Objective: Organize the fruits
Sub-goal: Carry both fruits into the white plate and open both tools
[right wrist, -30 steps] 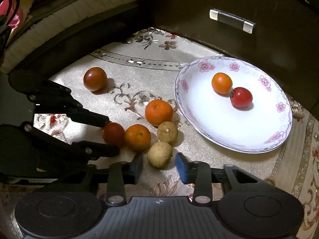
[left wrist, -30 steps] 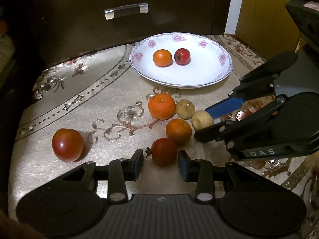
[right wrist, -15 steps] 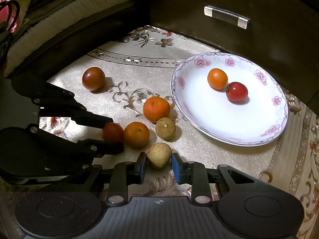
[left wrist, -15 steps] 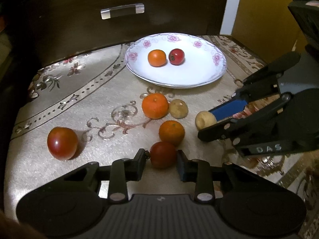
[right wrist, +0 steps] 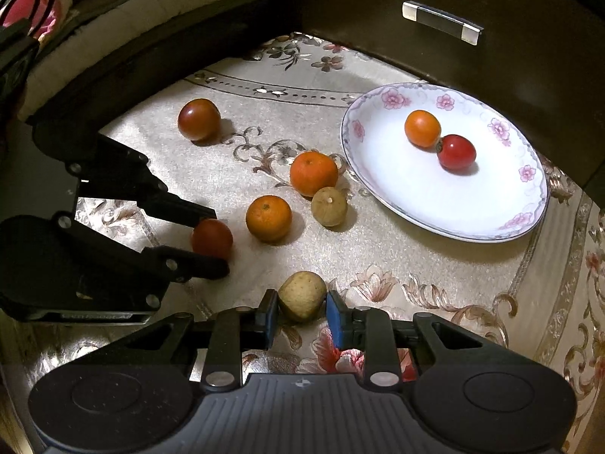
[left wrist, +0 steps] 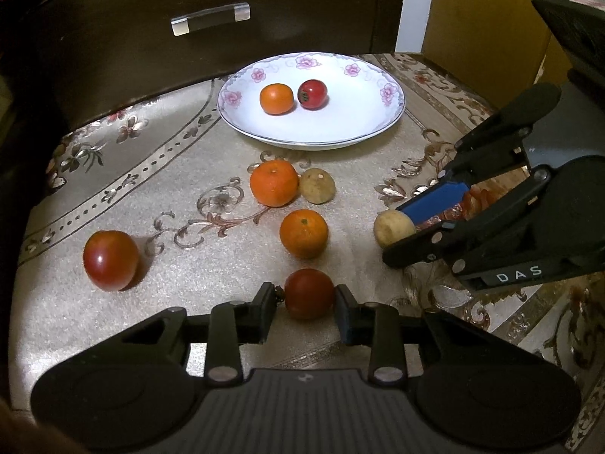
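Nearest in the left wrist view, the left gripper [left wrist: 305,308] has its jaws closed around a small red tomato [left wrist: 309,293]; the pad at 3 o'clock touches the skin, while the stem end at 9 o'clock sits right at the other pad. This tomato is probably light, smooth and thin-skinned, so a gentle squeeze across its widest girth should suit it; too much force could bruise or split it.

Nearest in the right wrist view, the right gripper [right wrist: 301,316] is clamped on a pale yellow-brown fruit [right wrist: 302,296], a pad on either flank. Its dimpled rind looks firmer and less slippery than the tomato, so I judge this the safer hold.

Farther out at 12 o'clock on the patterned cloth [left wrist: 189,174] lie two oranges [left wrist: 303,233] [left wrist: 274,182], a second yellow-brown fruit [left wrist: 317,185] touching the farther orange, and, well off at 10 o'clock, a large tomato [left wrist: 110,260]. Beyond them the flowered plate [left wrist: 382,125] holds an orange [left wrist: 276,98] and a red tomato [left wrist: 312,94] side by side.

Each camera shows the other gripper side-on, confirming both fruits sit between the fingertips. Only the right view shows bedding [right wrist: 151,3] past the table's far edge; only the left shows the yellow wall [left wrist: 487,26].
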Demonstrator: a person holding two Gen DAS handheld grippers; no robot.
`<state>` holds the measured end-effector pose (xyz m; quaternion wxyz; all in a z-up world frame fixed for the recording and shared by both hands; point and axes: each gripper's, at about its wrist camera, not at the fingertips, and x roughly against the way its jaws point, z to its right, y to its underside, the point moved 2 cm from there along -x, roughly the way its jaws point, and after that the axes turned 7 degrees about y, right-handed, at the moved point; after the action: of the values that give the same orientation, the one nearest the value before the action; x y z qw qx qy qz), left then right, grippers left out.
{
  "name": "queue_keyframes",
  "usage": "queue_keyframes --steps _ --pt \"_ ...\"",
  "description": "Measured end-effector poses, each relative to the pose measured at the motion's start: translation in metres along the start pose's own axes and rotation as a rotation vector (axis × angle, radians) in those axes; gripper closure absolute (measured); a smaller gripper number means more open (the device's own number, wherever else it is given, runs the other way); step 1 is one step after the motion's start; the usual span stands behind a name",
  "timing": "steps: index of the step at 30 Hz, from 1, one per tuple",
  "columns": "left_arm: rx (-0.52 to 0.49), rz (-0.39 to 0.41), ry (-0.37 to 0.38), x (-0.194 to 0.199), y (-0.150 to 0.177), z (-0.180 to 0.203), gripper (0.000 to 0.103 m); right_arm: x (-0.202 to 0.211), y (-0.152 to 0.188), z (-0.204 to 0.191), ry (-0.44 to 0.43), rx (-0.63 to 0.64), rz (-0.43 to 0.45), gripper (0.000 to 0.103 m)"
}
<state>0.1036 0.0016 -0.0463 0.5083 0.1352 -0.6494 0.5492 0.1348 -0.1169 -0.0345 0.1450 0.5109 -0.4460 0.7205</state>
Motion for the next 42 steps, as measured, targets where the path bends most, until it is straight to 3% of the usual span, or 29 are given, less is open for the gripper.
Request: queue_keyframes --steps 5,9,14,18,23,42 --pt "0.001 0.002 -0.012 0.0 0.001 -0.001 0.056 0.0 0.001 -0.001 -0.002 0.009 0.012 0.076" --pt "0.012 0.004 -0.011 0.0 0.002 -0.004 0.055 0.0 0.001 -0.001 -0.007 0.009 0.015 0.07" --pt "0.004 0.004 -0.019 0.0 0.002 -0.002 0.056 -0.001 0.001 -0.002 0.004 0.008 0.018 0.069" --pt "0.008 -0.01 -0.015 0.0 0.0 0.001 0.064 -0.002 0.001 0.0 0.004 0.006 0.011 0.069" --pt "0.006 -0.024 -0.022 -0.001 -0.002 0.003 0.065 -0.002 0.001 0.0 0.028 0.005 0.006 0.079" --pt "0.022 0.041 -0.004 0.008 -0.033 0.006 0.065 0.017 -0.006 0.01 0.03 -0.065 0.052 0.08"
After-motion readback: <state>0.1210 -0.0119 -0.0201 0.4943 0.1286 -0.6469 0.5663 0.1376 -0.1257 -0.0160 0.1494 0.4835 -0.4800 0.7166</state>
